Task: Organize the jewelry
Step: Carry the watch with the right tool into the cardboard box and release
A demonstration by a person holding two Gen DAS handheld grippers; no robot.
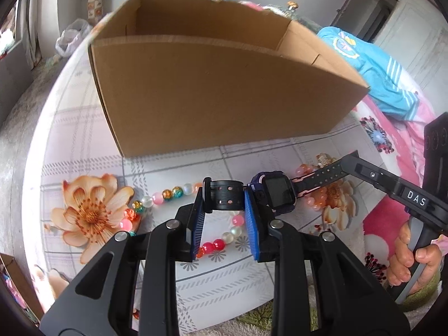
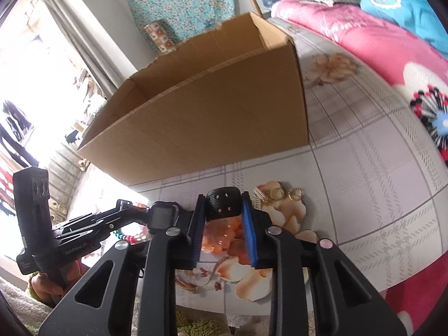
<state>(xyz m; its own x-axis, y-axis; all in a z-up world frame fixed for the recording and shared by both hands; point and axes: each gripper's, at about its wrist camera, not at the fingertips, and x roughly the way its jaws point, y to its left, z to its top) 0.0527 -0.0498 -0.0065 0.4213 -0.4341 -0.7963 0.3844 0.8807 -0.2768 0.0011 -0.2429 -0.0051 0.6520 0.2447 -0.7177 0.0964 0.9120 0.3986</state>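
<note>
A dark children's watch (image 1: 280, 193) with a black, pink-holed strap hangs stretched between both grippers just above the table. My left gripper (image 1: 224, 197) is shut on the buckle-side strap, blue pads pressing both edges. My right gripper (image 1: 348, 161) pinches the far end of the other strap. In the right wrist view that gripper (image 2: 222, 203) is shut on the curled strap end, with the watch (image 2: 162, 219) and the left gripper (image 2: 126, 205) to its left. A string of coloured beads (image 1: 168, 194) lies under the watch.
An open cardboard box (image 1: 224, 92) stands just behind the watch on the flower-patterned tablecloth (image 2: 364, 182). Peach beads (image 1: 316, 198) and gold hoop earrings (image 2: 294, 193) lie on the cloth. A pink blanket (image 2: 378, 42) and a blue garment (image 1: 372, 64) are to the right.
</note>
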